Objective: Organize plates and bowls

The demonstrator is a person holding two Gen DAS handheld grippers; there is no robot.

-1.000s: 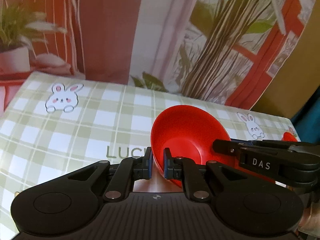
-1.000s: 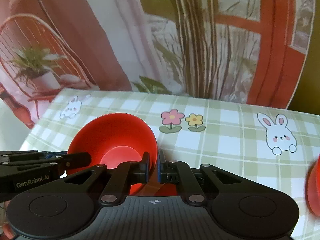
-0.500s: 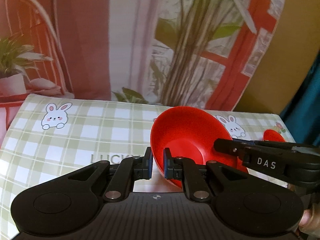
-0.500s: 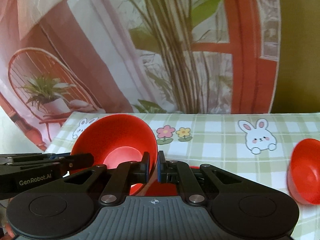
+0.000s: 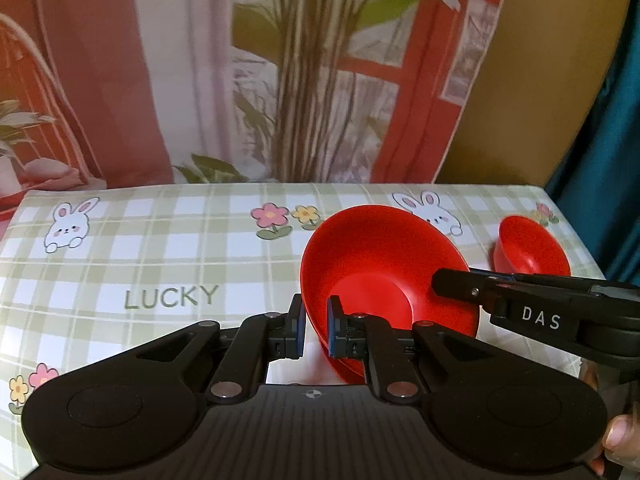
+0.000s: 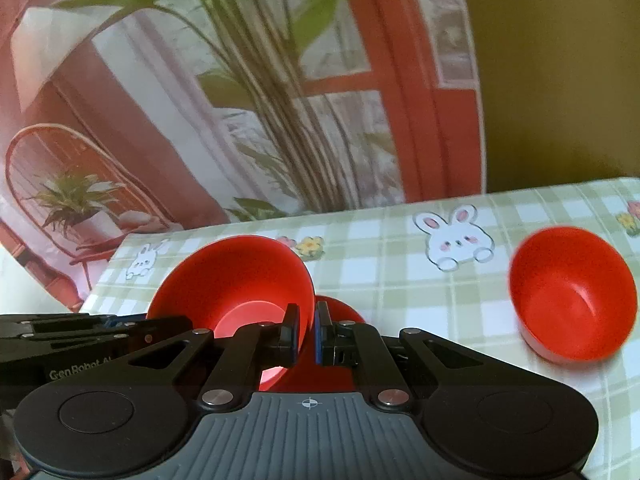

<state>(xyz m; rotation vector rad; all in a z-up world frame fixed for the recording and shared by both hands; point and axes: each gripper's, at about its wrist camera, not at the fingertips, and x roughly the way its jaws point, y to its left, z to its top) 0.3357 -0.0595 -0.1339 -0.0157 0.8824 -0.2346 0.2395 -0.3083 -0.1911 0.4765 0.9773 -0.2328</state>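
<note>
Bowl (image 5: 384,268), red and wide-rimmed, is held tilted above the surface (image 5: 160,264), gripped from both sides at once. Its near rim is clamped between the narrowed jaws of the left gripper (image 5: 314,330), one pad outside the wall and one inside. The opposite rim is pinched the same way by the right gripper (image 6: 306,334), whose jaws are drawn close on the thin wall; in the left wrist view this gripper is seen reaching in from the right, marked "DAS". Beneath the held bowl, a second red piece (image 6: 340,312) is partly seen behind the right jaws; whether it is a bowl or a plate cannot be told. A smaller red bowl (image 6: 572,292) is seen resting tipped on the surface, well apart to the right, near a printed rabbit (image 6: 456,240). The surface is covered by a green and white checked cloth printed with flowers and the word "LUCKY" (image 5: 172,296). A printed backdrop (image 6: 280,80) of plants and red frames is hung behind.
</note>
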